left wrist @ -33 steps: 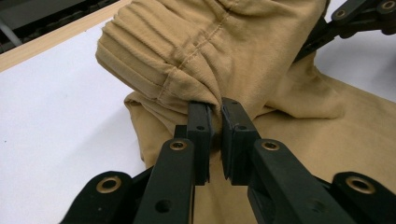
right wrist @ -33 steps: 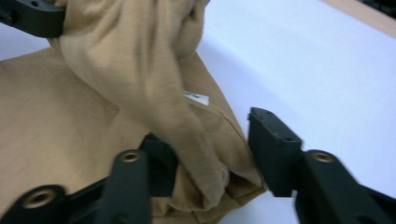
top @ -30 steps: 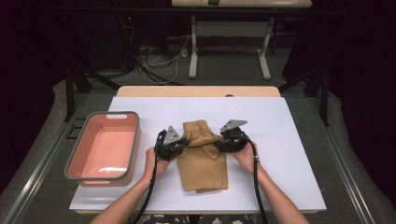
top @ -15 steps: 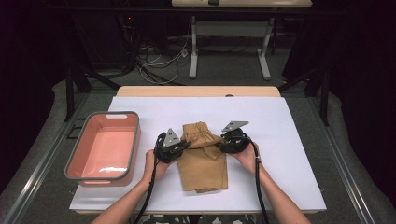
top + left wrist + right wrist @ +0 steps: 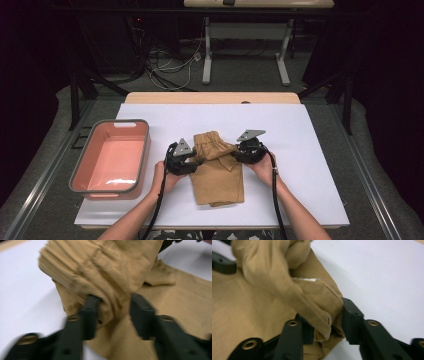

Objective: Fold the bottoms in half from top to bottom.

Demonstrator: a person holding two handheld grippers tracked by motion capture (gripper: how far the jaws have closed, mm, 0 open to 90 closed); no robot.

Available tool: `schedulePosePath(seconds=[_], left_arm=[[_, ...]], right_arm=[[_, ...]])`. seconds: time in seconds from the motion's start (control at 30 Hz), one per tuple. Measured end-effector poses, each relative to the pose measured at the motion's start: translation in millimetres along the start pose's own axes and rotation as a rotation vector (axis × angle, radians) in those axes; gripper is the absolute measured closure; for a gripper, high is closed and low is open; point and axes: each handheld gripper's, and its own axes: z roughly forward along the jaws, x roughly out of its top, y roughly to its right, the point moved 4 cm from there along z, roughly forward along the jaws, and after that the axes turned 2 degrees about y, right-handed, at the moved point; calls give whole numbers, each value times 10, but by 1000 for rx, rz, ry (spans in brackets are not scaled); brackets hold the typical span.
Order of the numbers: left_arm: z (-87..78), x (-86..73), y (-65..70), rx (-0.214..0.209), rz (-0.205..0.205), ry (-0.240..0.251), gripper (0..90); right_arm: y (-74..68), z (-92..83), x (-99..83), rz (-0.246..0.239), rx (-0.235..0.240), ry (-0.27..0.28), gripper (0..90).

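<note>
Tan shorts (image 5: 218, 176) lie on the white table cover, legs toward the person, with the waistband (image 5: 212, 142) bunched up between the two grippers. My left gripper (image 5: 198, 161) is at the waistband's left edge. Its jaws have just been opening and stand apart around a fold of ribbed cloth (image 5: 110, 290), so the left gripper (image 5: 112, 307) is open. My right gripper (image 5: 236, 156) is at the right edge. Its jaws have just been closing, and in the right gripper view my right gripper (image 5: 327, 322) pinches a folded corner of the shorts (image 5: 322, 305).
A pink tray (image 5: 145, 150) with a grey rim stands on the left of the white cover (image 5: 310, 150). A wooden table edge (image 5: 210, 97) runs along the back. Beyond it are cables and another table's legs on the floor.
Both hands stay where they were. The bunched waistband between the grippers looks slightly lower and flatter than a second ago.
</note>
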Motion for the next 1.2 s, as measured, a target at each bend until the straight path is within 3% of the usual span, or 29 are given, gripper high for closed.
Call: schedulePosePath(seconds=[0.13, 0.27, 0.4, 0.5, 0.57, 0.7, 1.03, 1.13, 1.2], left_arm=[[29, 41, -66, -8, -34, -8, 341], [51, 76, -129, -20, -83, 5, 330], [47, 81, -143, 24, -55, 22, 582], [32, 76, -118, 41, -33, 22, 734], [32, 68, -99, 49, -9, 19, 793], [23, 43, -83, 57, 1, 22, 832], [-5, -8, -65, 57, 6, 41, 852], [-11, -7, -48, 59, 10, 47, 856], [-19, -3, -44, 64, 17, 52, 858]], right_arm=[[-33, 8, 22, -36, 0, 3, 727], [-48, 5, 40, -52, -2, 10, 729], [-53, 11, 46, -37, 0, 11, 691], [-34, 25, 30, -16, 13, -2, 587], [-23, 18, 23, 3, 24, -22, 484], [-22, 2, -19, 27, 51, -52, 398], [49, 14, -85, 48, 26, -80, 526], [62, 21, -84, 63, 25, -65, 607], [64, 19, -67, 42, 14, -62, 666]])
